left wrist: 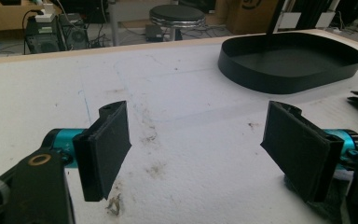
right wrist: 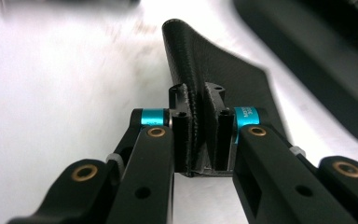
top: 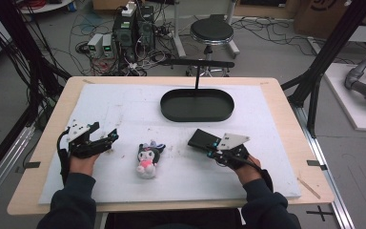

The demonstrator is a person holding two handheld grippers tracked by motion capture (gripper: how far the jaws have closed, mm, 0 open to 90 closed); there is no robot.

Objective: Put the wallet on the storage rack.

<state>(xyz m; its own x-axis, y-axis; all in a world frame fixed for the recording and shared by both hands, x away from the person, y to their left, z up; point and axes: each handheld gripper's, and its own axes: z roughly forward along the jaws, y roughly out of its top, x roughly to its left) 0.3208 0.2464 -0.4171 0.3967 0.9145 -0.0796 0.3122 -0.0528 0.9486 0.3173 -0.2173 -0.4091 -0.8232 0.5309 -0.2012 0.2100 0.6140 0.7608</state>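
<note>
My left gripper (top: 107, 138) rests open on the white mat at the left, with bare mat between its pads (left wrist: 198, 149). A small plush toy (top: 147, 160) with black ears and a pink front lies on the mat between my two hands. My right gripper (top: 212, 150) is shut on the near edge of a flat black textured wallet (top: 201, 138). In the right gripper view the jaws (right wrist: 199, 135) pinch that wallet (right wrist: 200, 60), which sticks out ahead of them, tilted on edge. A black oval tray (top: 198, 118) sits farther back, also seen ahead and to the right of the left gripper (left wrist: 279, 79).
The white mat (top: 124, 109) covers most of the wooden table. A black T-shaped stand (top: 198, 64) rises just behind the tray. Beyond the far table edge stand a black stool (top: 211, 31), computer boxes (top: 133, 28) and loose cables on the floor.
</note>
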